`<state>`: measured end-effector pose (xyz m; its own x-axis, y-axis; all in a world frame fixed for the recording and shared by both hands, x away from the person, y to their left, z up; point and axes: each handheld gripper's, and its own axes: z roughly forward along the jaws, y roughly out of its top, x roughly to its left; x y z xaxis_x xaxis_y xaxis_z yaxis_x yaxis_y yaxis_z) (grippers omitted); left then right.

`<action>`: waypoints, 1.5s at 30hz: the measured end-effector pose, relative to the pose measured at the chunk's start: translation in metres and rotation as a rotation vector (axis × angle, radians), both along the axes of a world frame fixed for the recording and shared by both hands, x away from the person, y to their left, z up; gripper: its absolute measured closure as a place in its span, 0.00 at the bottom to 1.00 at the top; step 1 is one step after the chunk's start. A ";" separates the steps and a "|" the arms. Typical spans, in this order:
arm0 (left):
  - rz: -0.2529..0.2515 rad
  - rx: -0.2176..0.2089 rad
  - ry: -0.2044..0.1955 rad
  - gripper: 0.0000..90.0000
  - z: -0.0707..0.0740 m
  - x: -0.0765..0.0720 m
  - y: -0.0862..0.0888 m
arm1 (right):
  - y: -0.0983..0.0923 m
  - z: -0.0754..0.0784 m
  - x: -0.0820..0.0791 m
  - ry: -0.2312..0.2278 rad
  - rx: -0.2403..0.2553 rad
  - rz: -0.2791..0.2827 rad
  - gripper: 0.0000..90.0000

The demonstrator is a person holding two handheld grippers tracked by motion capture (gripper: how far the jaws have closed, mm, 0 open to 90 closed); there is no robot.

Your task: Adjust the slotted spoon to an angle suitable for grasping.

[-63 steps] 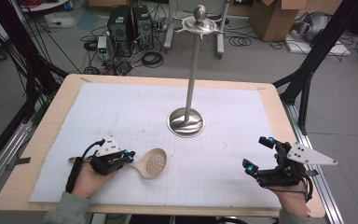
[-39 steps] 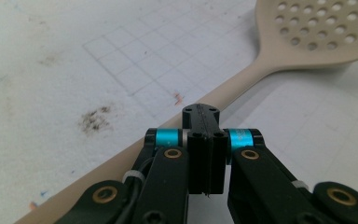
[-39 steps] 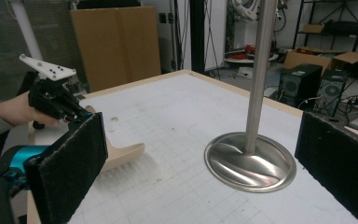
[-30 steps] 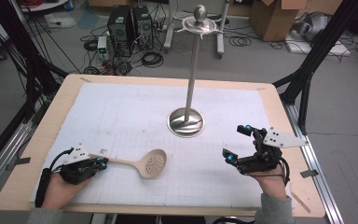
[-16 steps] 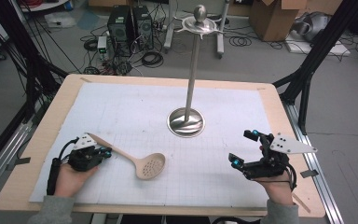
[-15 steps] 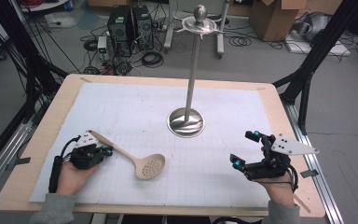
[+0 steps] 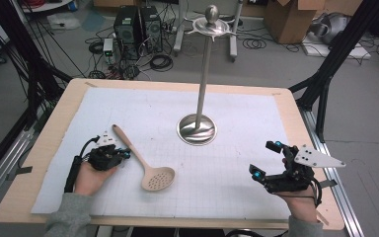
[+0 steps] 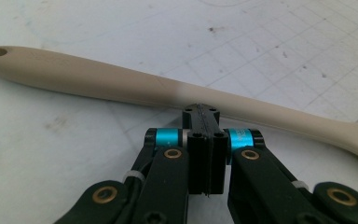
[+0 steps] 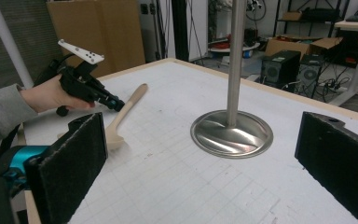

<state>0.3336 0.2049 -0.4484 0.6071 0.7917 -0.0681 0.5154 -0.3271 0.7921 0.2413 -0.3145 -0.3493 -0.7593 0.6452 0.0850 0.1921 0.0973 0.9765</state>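
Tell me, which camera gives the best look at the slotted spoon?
The high view: the whole slotted spoon lies on the mat, handle to perforated bowl. The left gripper view gives only its handle, with the shut left tool against it. The right gripper view shows it foreshortened, partly hidden behind a pad.

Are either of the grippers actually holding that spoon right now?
No. The left gripper is shut with nothing between its jaws, its tip at the slotted spoon's handle. The right gripper is open.

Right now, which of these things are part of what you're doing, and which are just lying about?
In use: slotted spoon; left gripper, shut, tips against its handle; metal stand; right gripper, open.
Lying about: computer towers; cardboard boxes; floor cables.
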 end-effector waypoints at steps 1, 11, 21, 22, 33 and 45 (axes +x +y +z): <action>0.004 -0.004 0.005 0.99 0.000 0.002 -0.002 | 0.000 0.000 0.000 -0.002 -0.001 0.000 0.01; -0.020 -0.002 0.009 0.99 0.001 0.007 -0.014 | 0.002 -0.001 0.001 0.005 -0.006 0.007 0.01; -0.129 -0.032 -0.041 0.99 0.018 -0.014 -0.039 | 0.004 -0.002 0.002 0.011 -0.010 0.006 0.01; -0.142 -0.030 -0.043 0.99 0.018 -0.015 -0.044 | 0.004 -0.002 0.002 0.007 -0.012 0.009 0.01; -0.164 0.062 -0.020 0.99 0.005 -0.013 -0.071 | 0.005 -0.002 0.003 0.011 -0.011 0.012 0.01; -0.203 0.087 -0.005 1.00 0.005 -0.017 -0.071 | 0.007 -0.003 0.003 0.012 -0.021 0.019 0.01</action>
<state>0.3167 0.1339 -0.4434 0.7545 0.6563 -0.0017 0.4283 -0.4904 0.7590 0.2439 -0.3076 -0.3520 -0.7704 0.6324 0.0809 0.2015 0.1211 0.9720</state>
